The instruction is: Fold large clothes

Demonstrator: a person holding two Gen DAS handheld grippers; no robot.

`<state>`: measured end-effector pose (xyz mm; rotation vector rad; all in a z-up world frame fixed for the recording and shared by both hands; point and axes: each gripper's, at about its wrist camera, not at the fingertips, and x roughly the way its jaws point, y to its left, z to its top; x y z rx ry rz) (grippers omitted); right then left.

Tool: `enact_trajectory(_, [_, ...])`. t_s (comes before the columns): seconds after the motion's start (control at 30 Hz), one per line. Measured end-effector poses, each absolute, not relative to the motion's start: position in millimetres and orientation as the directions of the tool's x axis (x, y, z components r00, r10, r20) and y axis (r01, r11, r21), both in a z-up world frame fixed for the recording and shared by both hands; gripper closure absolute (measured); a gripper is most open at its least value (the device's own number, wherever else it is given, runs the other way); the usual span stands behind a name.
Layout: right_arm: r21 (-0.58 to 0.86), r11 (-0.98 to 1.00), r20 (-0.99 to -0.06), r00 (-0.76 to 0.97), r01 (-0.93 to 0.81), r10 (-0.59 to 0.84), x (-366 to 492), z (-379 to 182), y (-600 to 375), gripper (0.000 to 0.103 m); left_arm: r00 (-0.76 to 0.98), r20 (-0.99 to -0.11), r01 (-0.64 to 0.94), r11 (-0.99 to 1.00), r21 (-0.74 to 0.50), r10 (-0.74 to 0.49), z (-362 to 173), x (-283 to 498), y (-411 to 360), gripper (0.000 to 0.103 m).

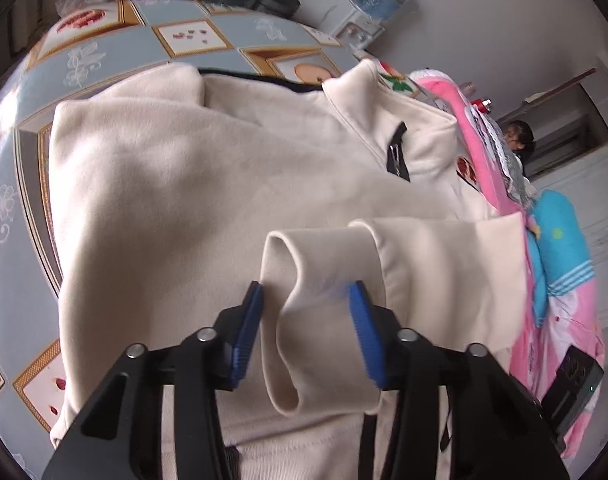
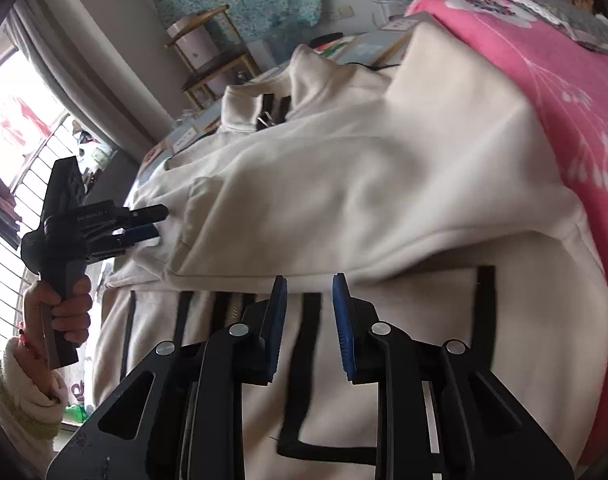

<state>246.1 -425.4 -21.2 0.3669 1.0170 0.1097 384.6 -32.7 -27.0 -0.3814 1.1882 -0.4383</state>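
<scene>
A cream jacket (image 1: 208,184) lies spread over the patterned tabletop (image 1: 104,52), its collar toward the far edge and its right side against a pink blanket (image 2: 563,92) at the right edge. The left gripper (image 1: 307,296) has its blue fingers (image 1: 250,320) partly apart around the sleeve cuff (image 1: 323,280), just touching its folds. The right gripper (image 2: 308,284) hovers over the hem, fingers narrow and holding nothing.

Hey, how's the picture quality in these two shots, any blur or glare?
Left wrist view: fisheye bends the patterned tablecloth, slight motion smear by one blue pad. Right wrist view: the cream fleece jacket is motion-blurred, and the barred window is blown out white.
</scene>
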Motion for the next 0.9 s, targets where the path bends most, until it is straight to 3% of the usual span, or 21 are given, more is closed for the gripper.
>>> enact_trajectory(0.03, [0.325,0.941,-0.818,0.526,0.093,0.231,244,-24,-428,0.082,0.312,-0.805,0.129,0.862,-0.490,-0.505,-27,385,-36,0.076])
enact_trajectory(0.13, [0.306,0.944,-0.827,0.524,0.121,0.201,238,-32,-440,0.082,0.322,-0.826,0.163,0.886,-0.434,-0.464,-26,384,-45,0.095])
enact_trajectory(0.27, [0.318,0.936,-0.829,0.523,0.149,0.198,233,-44,-451,0.087,0.397,-0.811,0.229,0.902,-0.366,-0.430,1,379,-48,0.096])
enact_trajectory(0.53, [0.329,0.934,-0.823,0.528,0.140,0.211,231,-46,-451,0.087,0.510,-0.750,0.213,0.907,-0.365,-0.421,71,381,1,0.097])
enact_trajectory(0.9, [0.349,0.929,-0.824,0.513,0.121,0.242,228,-42,-454,0.082,0.367,-0.869,0.100,0.942,-0.319,-0.333,-7,376,31,0.096])
